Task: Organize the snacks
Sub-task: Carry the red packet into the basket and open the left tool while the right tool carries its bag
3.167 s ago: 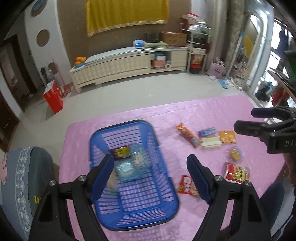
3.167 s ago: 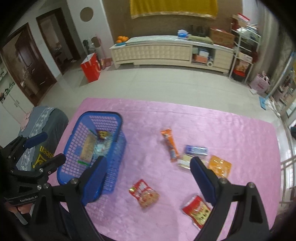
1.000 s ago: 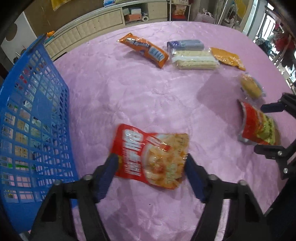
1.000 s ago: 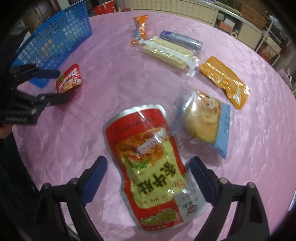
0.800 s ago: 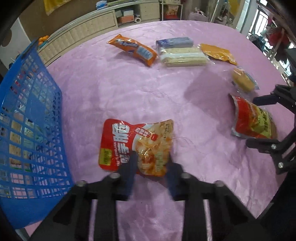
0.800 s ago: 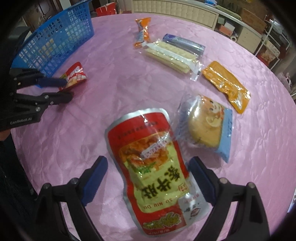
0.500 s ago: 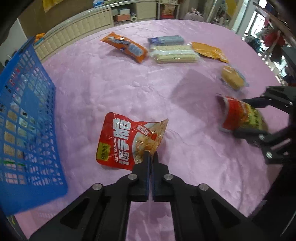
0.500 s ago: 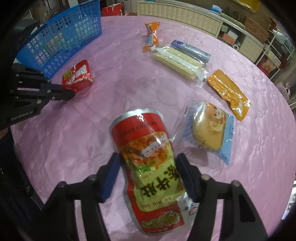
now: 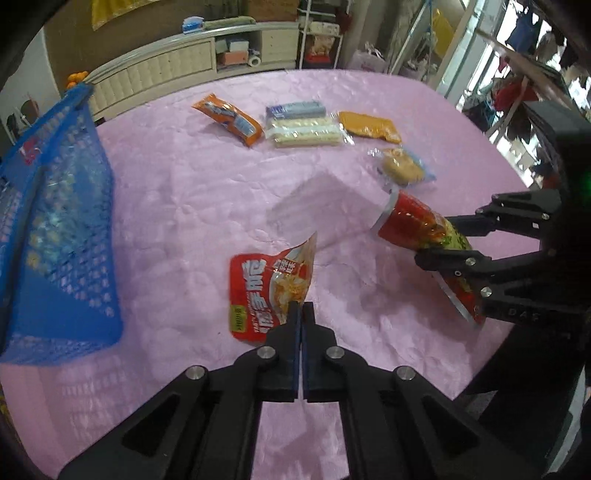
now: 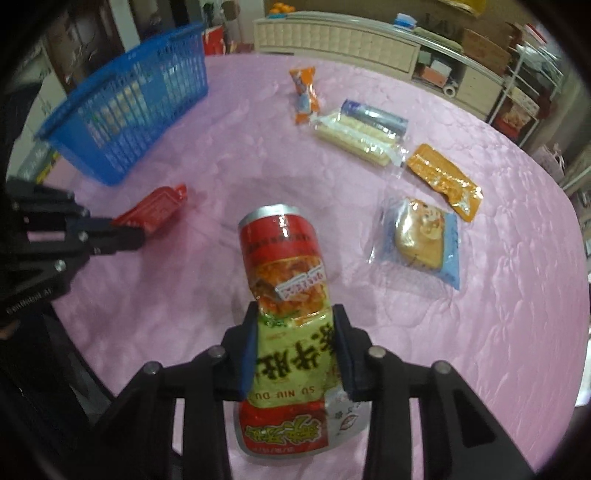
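a long cream sideboard (image 9: 173, 66) runs along the far brown wall (image 9: 70, 33), with oranges (image 9: 77, 76) on its left end and open shelves on its right. a yellow cloth (image 9: 110, 11) hangs on the wall above it. at far right, tall windows (image 9: 491, 74) let in daylight beside a white wire rack (image 9: 319, 37).

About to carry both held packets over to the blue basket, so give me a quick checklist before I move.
1. Left gripper shut on small red packet: ok, edge pinch only.
2. Right gripper shut on red-and-green pouch: ok.
3. Both packets lifted off the pink tablecloth: cannot tell.
4. Blue basket upright and open: ok.
5. Room inside basket: cannot tell.
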### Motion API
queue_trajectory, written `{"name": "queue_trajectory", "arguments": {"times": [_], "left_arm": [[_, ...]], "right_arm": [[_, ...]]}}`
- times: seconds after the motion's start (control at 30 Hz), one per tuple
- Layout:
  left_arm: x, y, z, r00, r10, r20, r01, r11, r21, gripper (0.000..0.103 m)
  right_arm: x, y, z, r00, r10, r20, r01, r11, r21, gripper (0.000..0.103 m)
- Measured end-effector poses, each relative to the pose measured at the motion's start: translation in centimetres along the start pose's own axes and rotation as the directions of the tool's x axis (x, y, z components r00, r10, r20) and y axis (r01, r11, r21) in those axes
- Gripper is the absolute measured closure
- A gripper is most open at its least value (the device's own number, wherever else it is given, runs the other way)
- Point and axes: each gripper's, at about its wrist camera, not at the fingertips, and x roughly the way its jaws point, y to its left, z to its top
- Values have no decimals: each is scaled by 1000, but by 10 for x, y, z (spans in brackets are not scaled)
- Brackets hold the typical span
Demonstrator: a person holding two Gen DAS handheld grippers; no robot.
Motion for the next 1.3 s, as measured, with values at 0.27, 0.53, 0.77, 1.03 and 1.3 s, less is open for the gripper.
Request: {"name": "queue_trajectory", "arguments": {"times": [0.27,0.53,0.77,1.03,1.3], "left_arm": [[-51,15,1,994,-1,108,5,1000,-31,103],[-105,30,3,976,-2,218,11,999,-43,103],[-136,51,1,964,22,267,-7,998,-57,103],[-159,94,2,957,56,286,-27,994,-107,103],[-168,132,12,954,79,290,-37,988,-149,103]], "right_arm": [[-45,15,20,995,11,97,-16,998,52,62],[-71,42,46,984,45,170,-58,996,72,62],[-77,70,76,974,76,215,-97,992,85,62],[-74,104,118,961,124,248,-142,988,55,62],[-68,130,157,955,153,253,-166,986,31,62]]}}
